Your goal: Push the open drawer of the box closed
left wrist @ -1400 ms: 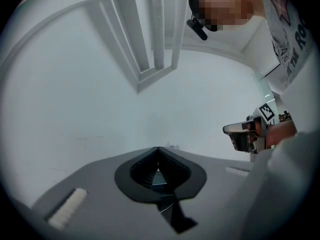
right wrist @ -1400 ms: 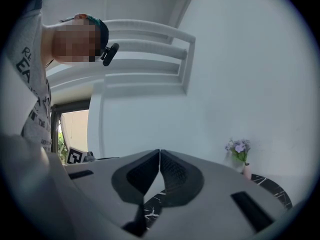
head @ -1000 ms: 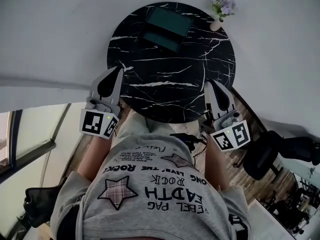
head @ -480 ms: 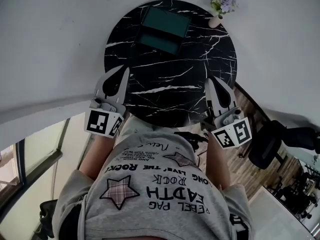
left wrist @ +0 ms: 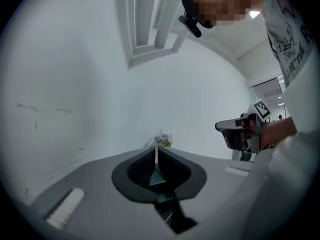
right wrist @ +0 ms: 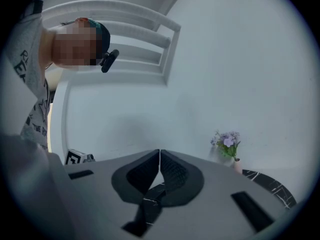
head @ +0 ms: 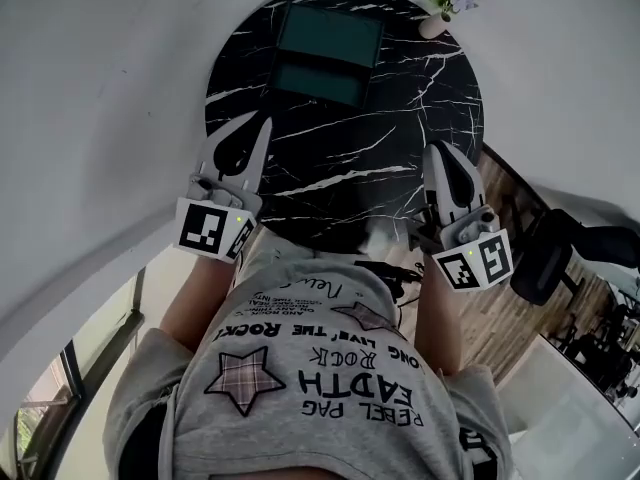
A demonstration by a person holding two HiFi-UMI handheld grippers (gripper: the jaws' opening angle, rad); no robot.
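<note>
Head view, the box's (head: pixel 330 34) open drawer (head: pixel 320 84) is jutting toward the person on the far table (head: pixel 400 118), lying nearer the left gripper (head: pixel 258 121) than the right gripper (head: pixel 438 150); left gripper view, its fingers (left wrist: pixel 142 166) are pinching shut, empty; right gripper view, its fingers (right wrist: pixel 175 174) are likewise clenching nothing.

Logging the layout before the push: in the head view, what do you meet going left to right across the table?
In order: left gripper → box → right gripper. Flower vase left out: it overlaps the right gripper.
</note>
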